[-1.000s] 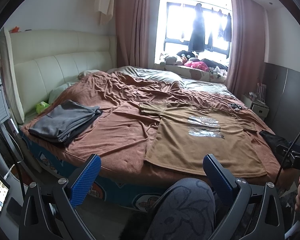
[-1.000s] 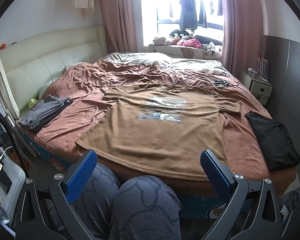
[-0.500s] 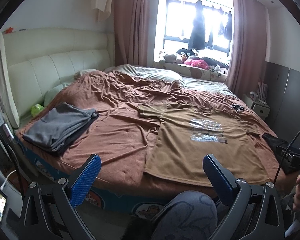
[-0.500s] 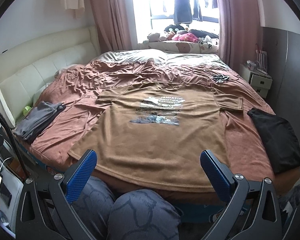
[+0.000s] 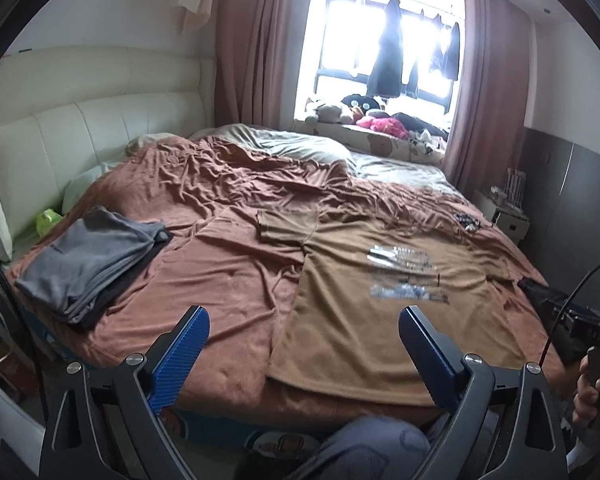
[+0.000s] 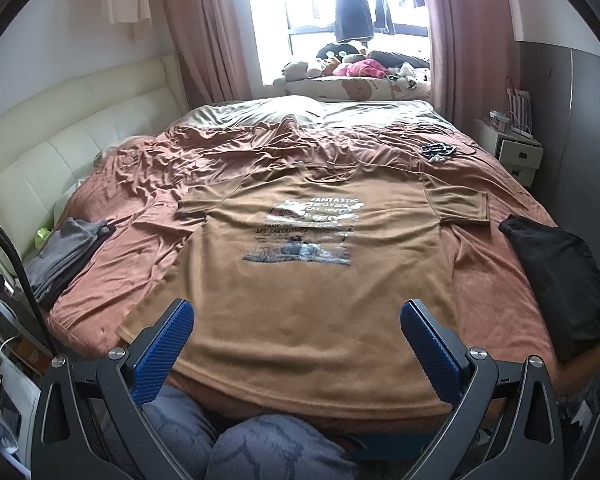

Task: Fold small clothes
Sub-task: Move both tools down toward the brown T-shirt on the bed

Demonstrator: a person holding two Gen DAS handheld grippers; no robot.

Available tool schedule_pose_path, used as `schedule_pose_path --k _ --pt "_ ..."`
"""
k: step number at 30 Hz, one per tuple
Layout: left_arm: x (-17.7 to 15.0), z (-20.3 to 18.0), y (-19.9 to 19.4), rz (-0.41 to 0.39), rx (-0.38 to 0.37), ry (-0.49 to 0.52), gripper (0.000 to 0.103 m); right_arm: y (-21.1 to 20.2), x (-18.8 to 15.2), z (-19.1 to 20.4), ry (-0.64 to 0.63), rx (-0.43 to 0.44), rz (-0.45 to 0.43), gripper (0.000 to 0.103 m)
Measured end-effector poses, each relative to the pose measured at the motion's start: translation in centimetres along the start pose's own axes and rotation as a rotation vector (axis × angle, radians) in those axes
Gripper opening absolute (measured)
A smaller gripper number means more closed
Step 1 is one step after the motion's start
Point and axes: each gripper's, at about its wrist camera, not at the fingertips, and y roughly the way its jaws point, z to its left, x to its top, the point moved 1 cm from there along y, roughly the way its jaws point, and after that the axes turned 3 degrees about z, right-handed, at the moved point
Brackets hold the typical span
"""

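Brown printed T-shirt (image 6: 312, 280) flat, unfolded, sleeves spread.

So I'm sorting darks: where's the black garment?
In the right wrist view, the black garment lies at the bed's right edge, beside the brown T-shirt's right sleeve.

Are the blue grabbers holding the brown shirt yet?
No. Both the left gripper and right gripper are open and empty; the brown shirt lies flat.

A wide bed under a rumpled rust-brown blanket (image 6: 228, 160) bears a flat tan printed T-shirt (image 6: 308, 296), folded grey clothes (image 5: 88, 260), a black garment (image 6: 560, 280)
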Motion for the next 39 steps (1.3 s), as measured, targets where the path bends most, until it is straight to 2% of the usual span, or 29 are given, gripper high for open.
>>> schedule_pose_path --k 2,6,9,15,21,24,27,31,34,37,39 --pt "0.6 0.2 1.2 -0.014 0.026 -0.007 0.097 0.9 0.7 0.1 -0.014 -0.016 -0.004 0.103" --pt "1.5 0.8 3.2 -0.024 0.022 -0.04 0.097 2.3 2.0 0.3 -0.002 -0.013 -0.017 0.103" --pt "2.2 1.4 4.5 -0.043 0.05 -0.064 0.097 3.5 3.0 0.4 0.007 -0.021 -0.012 0.103" --pt "3.5 2.9 7.0 0.028 0.015 -0.12 0.097 4.7 4.5 0.1 0.041 0.009 -0.026 0.103" --pt "5.0 2.9 9.4 0.096 0.068 -0.043 0.097 6.6 6.1 -0.5 0.053 0.025 -0.004 0.103" --pt "6.3 3.4 10.9 0.13 0.1 -0.048 0.097 7.7 7.2 -0.4 0.039 0.025 -0.003 0.103" --pt "7.7 3.8 11.8 0.117 0.106 -0.039 0.103 9.2 8.3 -0.1 0.023 0.031 0.003 0.103" --pt "9.5 4.0 13.1 0.101 0.113 -0.011 0.103 11.1 9.9 0.3 -0.004 0.03 0.002 0.103" --pt "10.7 4.6 14.6 0.125 0.115 -0.008 0.103 12.9 11.1 0.7 -0.012 0.037 0.006 0.103" --pt "11.3 6.0 16.3 0.147 0.105 -0.056 0.103 14.6 12.0 0.9 -0.024 0.045 0.01 0.103" --pt "11.7 6.5 17.8 0.152 0.14 -0.047 0.103 16.0 12.6 1.2 -0.029 0.059 0.014 0.103"
